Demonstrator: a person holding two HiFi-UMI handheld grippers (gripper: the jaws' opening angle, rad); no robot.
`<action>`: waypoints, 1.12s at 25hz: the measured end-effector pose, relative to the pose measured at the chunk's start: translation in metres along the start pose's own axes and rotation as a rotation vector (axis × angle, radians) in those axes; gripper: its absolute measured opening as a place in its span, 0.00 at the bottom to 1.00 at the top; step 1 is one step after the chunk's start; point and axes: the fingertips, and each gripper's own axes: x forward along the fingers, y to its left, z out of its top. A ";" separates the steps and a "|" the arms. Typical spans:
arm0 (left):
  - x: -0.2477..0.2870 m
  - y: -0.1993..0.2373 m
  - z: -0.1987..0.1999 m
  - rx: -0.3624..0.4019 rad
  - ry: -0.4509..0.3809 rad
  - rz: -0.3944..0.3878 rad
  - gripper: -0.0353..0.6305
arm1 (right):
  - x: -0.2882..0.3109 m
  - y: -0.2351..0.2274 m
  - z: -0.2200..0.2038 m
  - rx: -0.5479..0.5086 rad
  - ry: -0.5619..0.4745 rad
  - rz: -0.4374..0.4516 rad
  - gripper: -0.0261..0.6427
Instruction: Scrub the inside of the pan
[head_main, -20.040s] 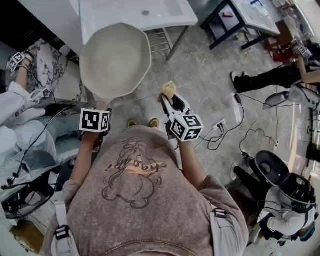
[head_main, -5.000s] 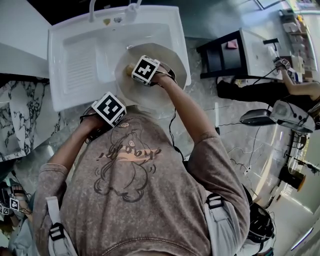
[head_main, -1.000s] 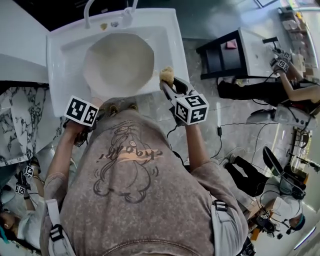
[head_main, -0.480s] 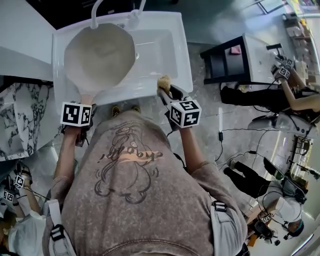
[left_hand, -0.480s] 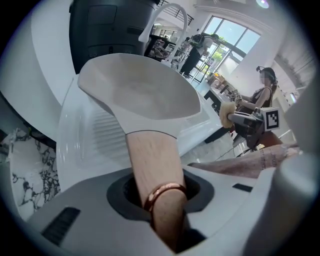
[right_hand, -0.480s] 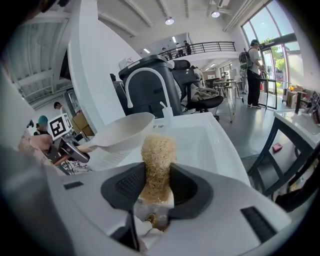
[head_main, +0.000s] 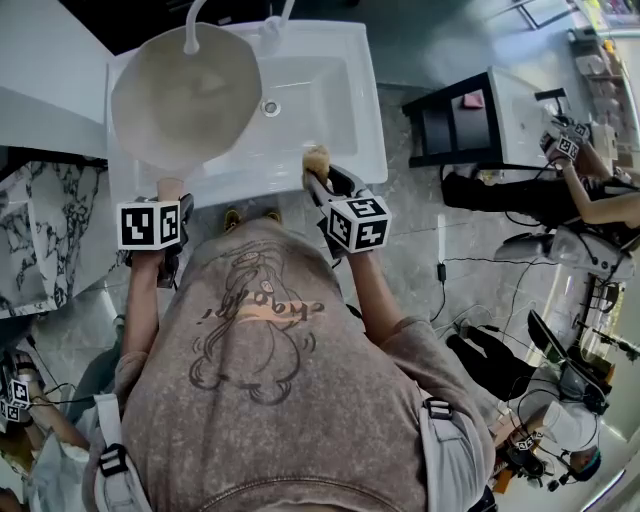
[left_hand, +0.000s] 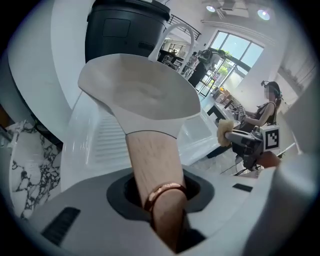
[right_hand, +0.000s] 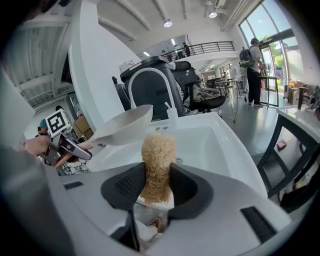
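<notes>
A cream-white pan (head_main: 186, 92) with a wooden handle (left_hand: 150, 170) hangs over the left part of the white sink (head_main: 330, 120), under the tap. My left gripper (head_main: 165, 222) is shut on that handle; in the left gripper view the pan (left_hand: 145, 97) tilts its inside away. My right gripper (head_main: 318, 180) is shut on a tan fibrous scrubber (head_main: 316, 158) at the sink's front edge, to the right of the pan and apart from it. In the right gripper view the scrubber (right_hand: 157, 165) stands upright between the dark pads, with the pan (right_hand: 122, 130) at left.
A curved tap (head_main: 195, 22) stands at the sink's back edge. A marble-patterned surface (head_main: 40, 220) lies to the left. A black table frame (head_main: 450, 125) and floor cables are at right. Other people (head_main: 590, 190) stand at right and lower left.
The pan has swung left and further back over the sink. The right gripper with the scrubber has drifted slightly left along the sink's front edge.
</notes>
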 end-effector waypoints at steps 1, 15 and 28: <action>-0.001 0.001 0.001 -0.001 -0.002 0.001 0.24 | 0.001 0.001 0.000 0.002 0.001 -0.001 0.27; -0.001 0.002 0.000 -0.008 -0.004 -0.011 0.24 | 0.009 0.004 0.006 0.033 -0.005 0.006 0.27; -0.004 -0.003 -0.006 -0.018 0.002 -0.021 0.24 | 0.009 0.009 0.015 0.012 -0.019 0.024 0.27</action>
